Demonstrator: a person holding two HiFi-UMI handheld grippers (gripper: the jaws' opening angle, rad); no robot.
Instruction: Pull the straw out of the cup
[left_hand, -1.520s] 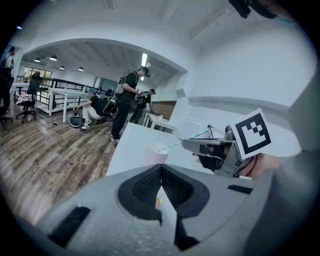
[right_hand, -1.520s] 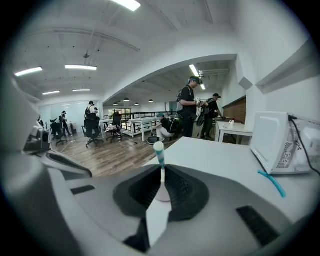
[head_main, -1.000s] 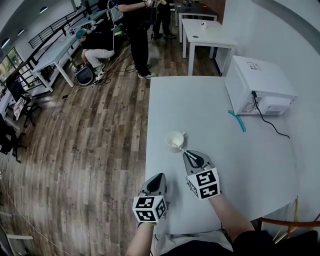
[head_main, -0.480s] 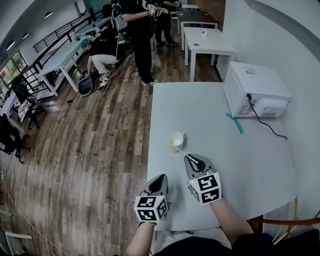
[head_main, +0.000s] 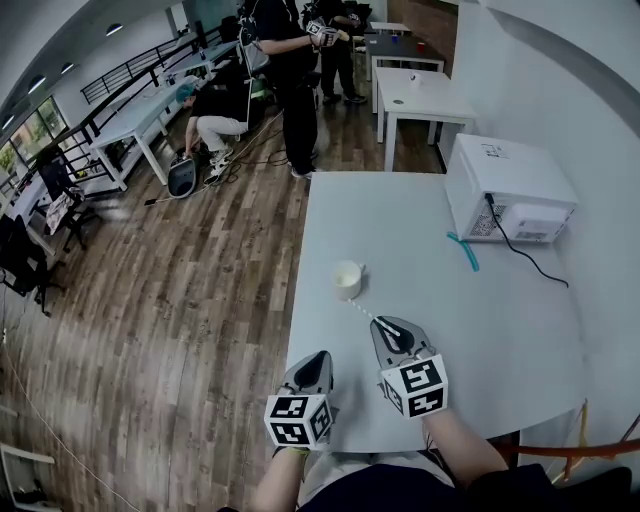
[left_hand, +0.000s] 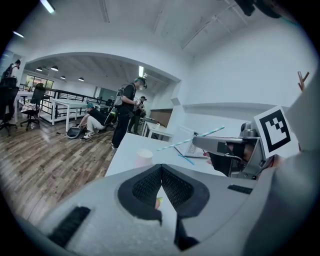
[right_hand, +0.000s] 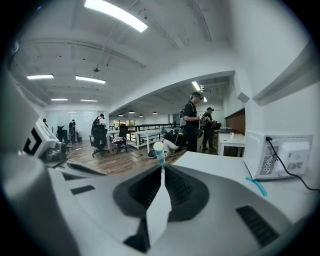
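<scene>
With the right tool clamped on the straw and the left tool closed empty, we risk the free straw end toppling the unheld cup at centre frame.

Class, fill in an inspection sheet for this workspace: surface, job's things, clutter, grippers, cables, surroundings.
Surface: white table.
Job's things: cup upright; striped straw appears out of it, its free end close by.
Clutter: teal straw lying beside the microwave.
Grippers: right gripper shut on the striped straw; left gripper shut, empty.
Cables: black cable trailing from the microwave.
Surroundings: wood floor; people standing beyond.
</scene>
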